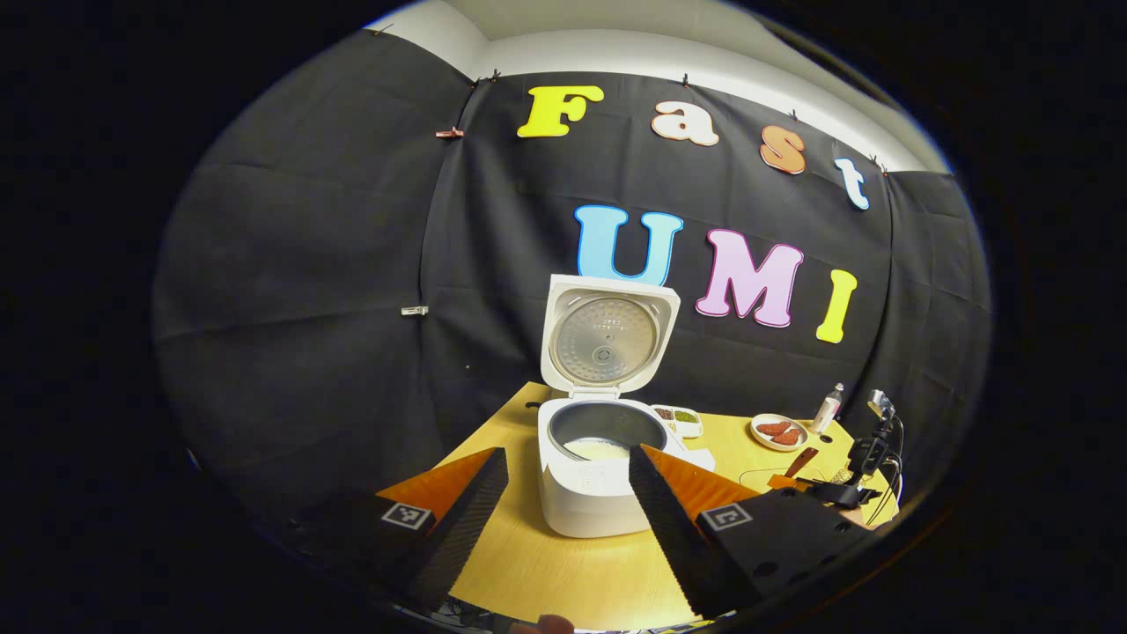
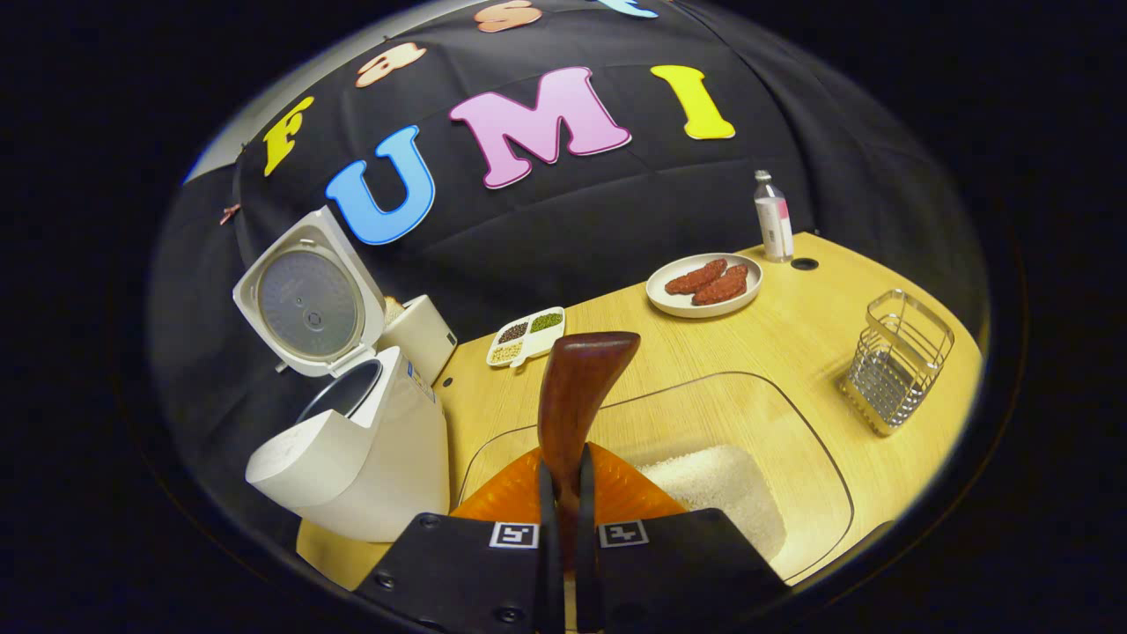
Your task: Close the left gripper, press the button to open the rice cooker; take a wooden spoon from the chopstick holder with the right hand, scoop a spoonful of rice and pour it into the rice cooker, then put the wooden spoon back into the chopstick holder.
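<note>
Rice cooker (image 2: 352, 440) stands open, some rice already in its pot, so I judge the scoop-and-pour step is in hand. My right gripper (image 2: 563, 493), jaws clamped on the wooden spoon (image 2: 577, 387), hovers over the rice container (image 2: 792, 423) beside the cooker. Next I must return the spoon to the chopstick holder (image 2: 898, 361), right of the cooker. My left gripper (image 1: 563, 493) faces the cooker, jaws wide.

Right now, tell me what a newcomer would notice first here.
The rice cooker stands mid-table with its lid flipped up and rice in the pot. The right tool is shut on a wooden spoon, held above a clear tub of rice.
</note>
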`<control>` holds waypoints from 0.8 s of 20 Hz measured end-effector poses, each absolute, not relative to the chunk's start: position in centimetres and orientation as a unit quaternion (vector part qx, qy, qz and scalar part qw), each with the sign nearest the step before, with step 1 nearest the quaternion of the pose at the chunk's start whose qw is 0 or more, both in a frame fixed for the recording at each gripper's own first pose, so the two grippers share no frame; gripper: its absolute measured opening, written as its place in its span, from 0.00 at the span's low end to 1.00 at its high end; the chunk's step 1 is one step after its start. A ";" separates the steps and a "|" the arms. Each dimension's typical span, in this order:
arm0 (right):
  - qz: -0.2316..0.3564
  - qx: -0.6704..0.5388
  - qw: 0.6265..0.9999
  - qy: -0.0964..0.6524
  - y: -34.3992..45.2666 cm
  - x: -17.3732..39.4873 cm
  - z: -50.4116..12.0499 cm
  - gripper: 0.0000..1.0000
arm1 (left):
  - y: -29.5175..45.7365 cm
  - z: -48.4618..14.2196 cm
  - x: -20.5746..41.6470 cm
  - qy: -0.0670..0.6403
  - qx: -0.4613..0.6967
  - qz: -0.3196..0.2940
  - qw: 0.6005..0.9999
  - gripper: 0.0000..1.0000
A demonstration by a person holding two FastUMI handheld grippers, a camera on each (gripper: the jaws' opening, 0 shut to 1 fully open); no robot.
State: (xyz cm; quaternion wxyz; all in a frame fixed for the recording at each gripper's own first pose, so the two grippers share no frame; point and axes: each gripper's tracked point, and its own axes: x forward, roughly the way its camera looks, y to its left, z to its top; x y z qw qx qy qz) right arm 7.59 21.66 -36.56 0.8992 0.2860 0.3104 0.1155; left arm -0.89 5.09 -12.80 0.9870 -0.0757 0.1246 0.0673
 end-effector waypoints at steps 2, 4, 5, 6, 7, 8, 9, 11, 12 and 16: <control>0.103 0.326 0.885 0.316 21.1 7.3 -36.9 0.10 | 4.7 -12.8 -0.7 0.125 -0.079 0.064 0.987 0.95; 0.084 0.376 0.864 0.325 20.5 7.4 -37.4 0.10 | 4.4 -12.7 -0.4 0.127 -0.081 0.061 0.987 0.95; 0.075 0.403 0.851 0.329 20.4 7.4 -37.6 0.10 | 4.3 -12.8 -0.3 0.127 -0.081 0.060 0.987 0.95; 0.070 0.433 0.835 0.332 20.4 7.5 -37.7 0.10 | 4.2 -12.6 -0.1 0.127 -0.080 0.059 0.987 0.95; 0.070 0.459 0.822 0.330 20.5 7.7 -37.4 0.10 | 4.1 -12.4 -0.1 0.125 -0.080 0.058 0.987 0.95; 0.068 0.469 0.817 0.330 20.3 7.8 -37.4 0.10 | 3.9 -12.2 0.0 0.124 -0.081 0.056 0.987 0.95; 0.070 0.471 0.814 0.331 20.0 7.8 -37.5 0.10 | 3.7 -12.0 0.0 0.122 -0.081 0.055 0.988 0.95; 0.069 0.484 0.808 0.329 19.5 7.7 -37.4 0.10 | 3.6 -11.6 0.0 0.119 -0.079 0.053 0.988 0.95; 0.066 0.492 0.805 0.325 19.1 7.8 -37.1 0.10 | 3.7 -11.3 0.0 0.116 -0.077 0.054 0.989 0.95; 0.055 0.522 0.794 0.306 17.0 8.1 -36.1 0.10 | 3.6 -10.7 -0.5 0.111 -0.074 0.054 0.990 0.95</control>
